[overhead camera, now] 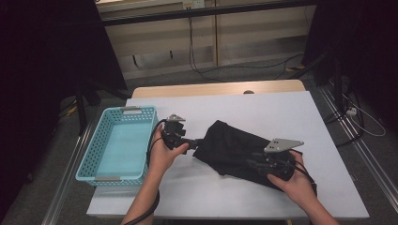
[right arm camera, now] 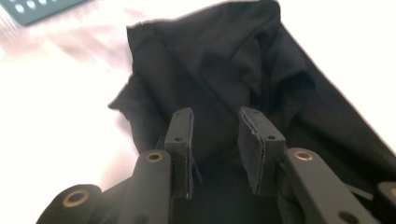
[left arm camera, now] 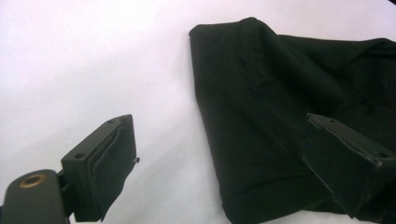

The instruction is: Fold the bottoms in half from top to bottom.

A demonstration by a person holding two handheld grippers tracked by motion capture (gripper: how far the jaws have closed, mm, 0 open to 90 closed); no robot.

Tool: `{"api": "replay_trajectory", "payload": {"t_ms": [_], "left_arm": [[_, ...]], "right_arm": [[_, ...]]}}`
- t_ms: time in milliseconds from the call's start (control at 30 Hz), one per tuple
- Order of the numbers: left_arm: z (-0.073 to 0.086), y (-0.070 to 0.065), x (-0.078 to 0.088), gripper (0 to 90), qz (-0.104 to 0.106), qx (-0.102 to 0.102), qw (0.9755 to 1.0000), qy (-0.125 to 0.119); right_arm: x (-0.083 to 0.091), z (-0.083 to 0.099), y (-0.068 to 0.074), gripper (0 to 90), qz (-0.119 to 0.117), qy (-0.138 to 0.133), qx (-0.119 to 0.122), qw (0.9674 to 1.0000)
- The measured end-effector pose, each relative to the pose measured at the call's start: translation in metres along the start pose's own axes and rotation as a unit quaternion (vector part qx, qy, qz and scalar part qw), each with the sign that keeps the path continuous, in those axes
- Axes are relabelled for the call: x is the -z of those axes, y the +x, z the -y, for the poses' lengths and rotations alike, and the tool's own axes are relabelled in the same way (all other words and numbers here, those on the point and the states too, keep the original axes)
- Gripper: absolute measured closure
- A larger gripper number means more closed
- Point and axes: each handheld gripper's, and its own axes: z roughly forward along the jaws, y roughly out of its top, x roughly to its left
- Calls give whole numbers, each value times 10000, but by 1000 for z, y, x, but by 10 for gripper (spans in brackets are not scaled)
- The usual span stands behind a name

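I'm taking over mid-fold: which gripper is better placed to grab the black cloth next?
Probably the left gripper: its jaws stand wide open at the black cloth's edge. The right gripper is narrower, over the middle.

L gripper (left arm camera: 219,172) jaws wide apart, nothing clamped. Black cloth (left arm camera: 261,116) on white table (left arm camera: 93,56); R jaw over cloth edge, L jaw over bare table.

Black fabric garment (overhead camera: 234,147), loosely folded, rumpled, flat on white tabletop, lying diagonally, right of centre.
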Motion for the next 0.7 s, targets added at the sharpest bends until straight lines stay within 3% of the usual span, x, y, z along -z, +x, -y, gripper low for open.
{"api": "replay_trajectory", "payload": {"t_ms": [133,267,367,533,633,667,700], "left_arm": [[1,0,-1,109,-19,18,10000,-5],[2,0,-3,108,14,10,10000,67],[2,-1,-4,109,62,21,10000,72],[2,-2,-4,109,31,17,10000,46],[2,-2,-4,108,15,33,10000,46],[2,-1,-3,109,14,39,10000,45],[2,-1,-3,109,18,24,10000,64]], "right_arm": [[-3,-11,-4,570,140,-162,48,9998],[-30,-22,-6,474,126,-7,86,9999],[-54,-26,-7,467,176,169,94,9997],[-77,-31,-8,459,182,313,135,9993],[-88,-27,-8,452,327,515,179,9980],[-90,-26,-9,462,365,554,163,9977],[-91,-26,-9,536,401,512,161,9978]]}}
